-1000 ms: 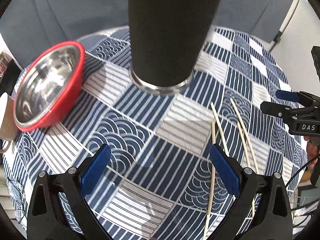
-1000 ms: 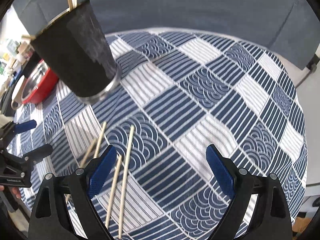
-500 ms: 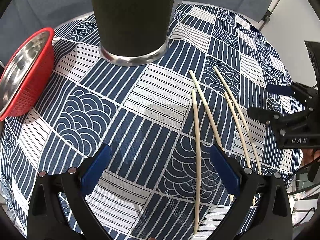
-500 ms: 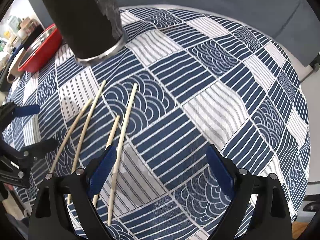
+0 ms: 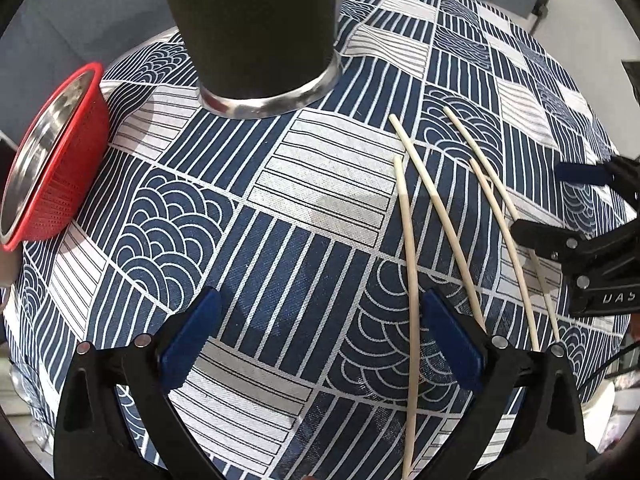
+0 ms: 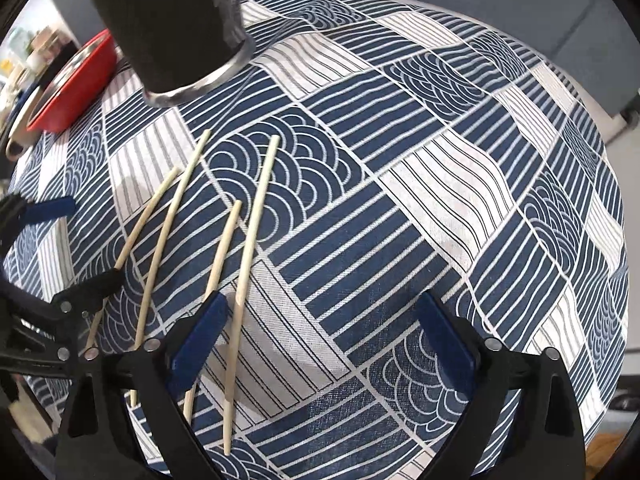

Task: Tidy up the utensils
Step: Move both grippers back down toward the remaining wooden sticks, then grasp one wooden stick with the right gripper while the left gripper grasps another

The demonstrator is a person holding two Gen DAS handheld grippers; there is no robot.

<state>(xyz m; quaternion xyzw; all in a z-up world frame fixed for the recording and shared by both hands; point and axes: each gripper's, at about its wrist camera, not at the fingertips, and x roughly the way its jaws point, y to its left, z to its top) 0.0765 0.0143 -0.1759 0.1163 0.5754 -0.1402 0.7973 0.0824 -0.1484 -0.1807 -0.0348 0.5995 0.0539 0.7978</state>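
Several pale wooden chopsticks (image 5: 412, 248) lie side by side on the blue-and-white patterned tablecloth (image 5: 248, 240); they also show in the right wrist view (image 6: 250, 232). A tall black cup with a metal base (image 5: 256, 28) stands beyond them, also seen in the right wrist view (image 6: 168, 28). My left gripper (image 5: 320, 340) is open and empty, low over the cloth, left of the chopsticks. My right gripper (image 6: 320, 336) is open and empty, with its left finger (image 6: 198, 336) over the chopsticks' near ends. Each gripper appears at the edge of the other's view.
A red colander with a steel bowl inside (image 5: 48, 156) sits at the left of the table, also in the right wrist view (image 6: 72, 84). A pale mug (image 6: 20, 136) stands beside it. The round table edge curves away on the right.
Both grippers have moved lower and closer to the cloth. The chopsticks now sit nearer my fingers, and the cup's rim has left both views. Both stay open.
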